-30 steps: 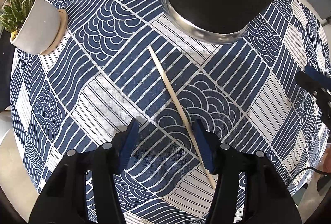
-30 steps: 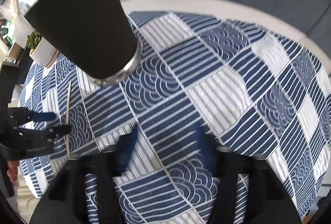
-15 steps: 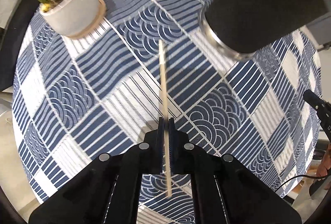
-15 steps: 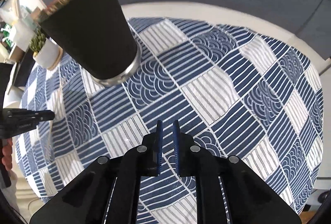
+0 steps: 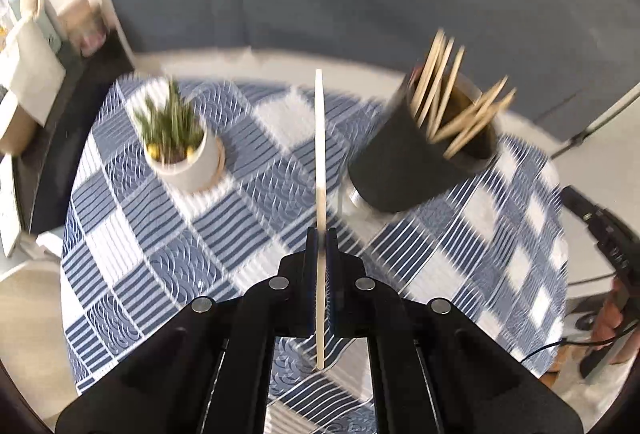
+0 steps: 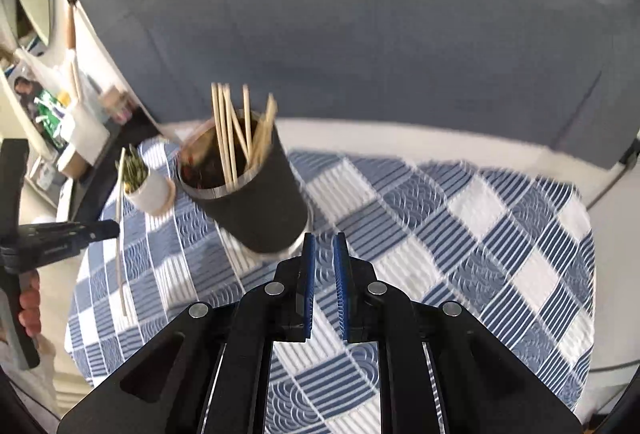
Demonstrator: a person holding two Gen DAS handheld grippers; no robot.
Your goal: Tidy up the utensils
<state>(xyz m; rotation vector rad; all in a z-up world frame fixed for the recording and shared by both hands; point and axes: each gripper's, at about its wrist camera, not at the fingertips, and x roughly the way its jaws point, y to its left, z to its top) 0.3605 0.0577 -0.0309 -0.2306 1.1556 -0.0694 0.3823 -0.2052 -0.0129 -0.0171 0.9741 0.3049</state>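
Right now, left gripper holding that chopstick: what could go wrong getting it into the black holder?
1. The left gripper pinches the pale wooden chopstick near its lower end, so the long free part could pivot or slip.
2. The black cylindrical holder is crowded with splayed chopsticks; the new one may snag them.
3. The white cactus pot stands nearby; a wide swing could clip it.

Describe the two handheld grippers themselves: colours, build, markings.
Both are matte black plastic. The left gripper and right gripper each have angular linkage arms with round silver pivot pins. The right's finger pads are blue and ribbed. Seen from the right camera, the left's side carries small white lettering, too blurred to read.
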